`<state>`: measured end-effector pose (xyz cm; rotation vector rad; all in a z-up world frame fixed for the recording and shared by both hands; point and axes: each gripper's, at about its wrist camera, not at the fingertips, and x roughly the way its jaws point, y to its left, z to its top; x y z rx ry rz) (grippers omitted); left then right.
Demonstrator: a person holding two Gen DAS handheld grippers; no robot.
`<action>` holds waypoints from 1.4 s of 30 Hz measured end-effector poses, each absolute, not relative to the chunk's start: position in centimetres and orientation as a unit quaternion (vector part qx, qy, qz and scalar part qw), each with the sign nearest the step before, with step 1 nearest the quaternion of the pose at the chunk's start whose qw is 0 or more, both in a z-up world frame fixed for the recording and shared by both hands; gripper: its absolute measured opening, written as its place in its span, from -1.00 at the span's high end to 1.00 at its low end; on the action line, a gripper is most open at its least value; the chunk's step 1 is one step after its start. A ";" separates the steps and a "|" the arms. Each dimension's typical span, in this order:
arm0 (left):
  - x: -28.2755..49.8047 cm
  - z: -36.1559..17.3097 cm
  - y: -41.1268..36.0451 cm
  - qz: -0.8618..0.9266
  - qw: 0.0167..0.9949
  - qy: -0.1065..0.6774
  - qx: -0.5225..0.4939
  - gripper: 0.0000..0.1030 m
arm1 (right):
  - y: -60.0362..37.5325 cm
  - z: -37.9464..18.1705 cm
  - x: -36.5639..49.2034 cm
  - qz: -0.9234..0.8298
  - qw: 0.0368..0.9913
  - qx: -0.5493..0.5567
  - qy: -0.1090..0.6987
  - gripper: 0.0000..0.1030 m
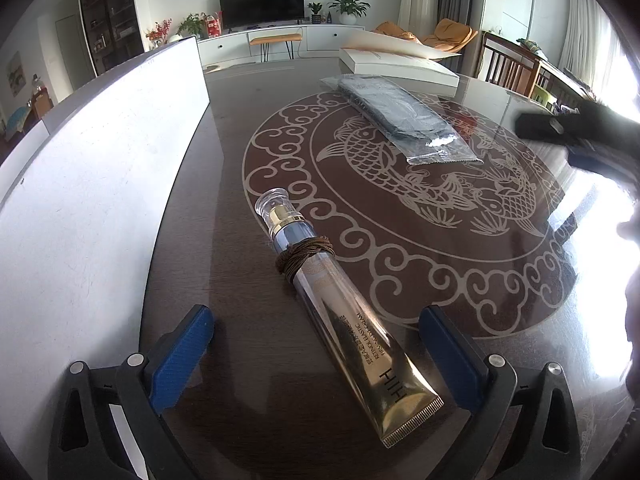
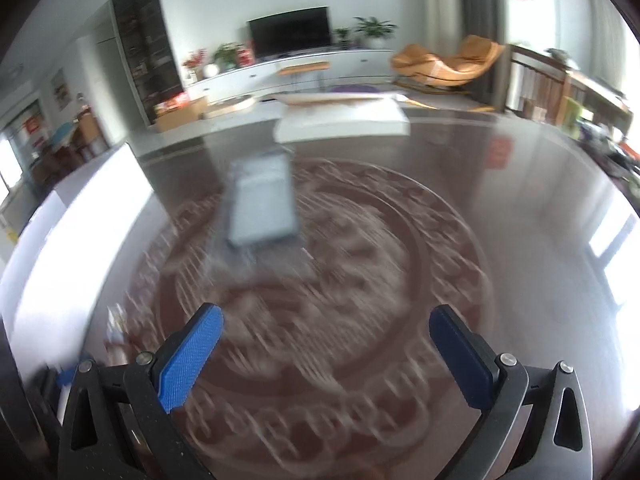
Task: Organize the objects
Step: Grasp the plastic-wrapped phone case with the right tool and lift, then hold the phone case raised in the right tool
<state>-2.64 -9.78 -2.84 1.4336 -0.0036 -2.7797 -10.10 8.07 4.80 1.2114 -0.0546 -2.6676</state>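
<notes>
At the left of the left wrist view, a flat white board (image 1: pixel 100 168) with a matte face is seen standing along the edge of the glossy dark worktop (image 1: pixel 224 160). The left gripper (image 1: pixel 316 356) is held with its blue ribbed jaws wide apart, and a metallic gold cream tube (image 1: pixel 352 328) lies between them, untouched, with its crimped end nearest the camera. A brown cord (image 1: pixel 306 258) is wound around the tube below its clear, rounded cap (image 1: pixel 276 204). Further right, a grey packet (image 1: pixel 404 116) in crinkled clear plastic is laid on the pale fish-and-scroll inlay (image 1: pixel 400 208), and a white box (image 1: pixel 396 66) is seen behind it. In the blurred right wrist view, the right gripper (image 2: pixel 326 354) is likewise spread open and empty above the inlay.
</notes>
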 end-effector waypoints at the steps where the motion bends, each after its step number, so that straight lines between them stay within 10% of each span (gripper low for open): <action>1: -2.7 -2.8 -9.8 -0.889 0.007 -0.001 0.458 -1.00 | 6.8 4.9 -11.9 -0.903 0.120 0.413 -0.014 -1.00; 15: -2.7 -2.8 -9.8 -0.889 0.006 -0.001 0.458 -1.00 | -2.5 -1.4 -24.6 -0.853 0.130 0.499 0.081 -1.00; 20: -2.7 -2.9 -9.7 -0.889 0.006 -0.001 0.458 -1.00 | -0.3 -1.1 -23.4 -0.864 0.113 0.486 0.069 -0.49; 38: -2.7 -2.9 -9.7 -0.889 0.006 -0.001 0.458 -1.00 | 12.7 -0.2 -1.1 -0.894 0.014 0.447 0.014 -0.52; 42: -2.7 -2.9 -9.7 -0.889 0.006 -0.001 0.458 -1.00 | 13.1 -0.4 -0.6 -0.891 0.009 0.454 0.010 -0.96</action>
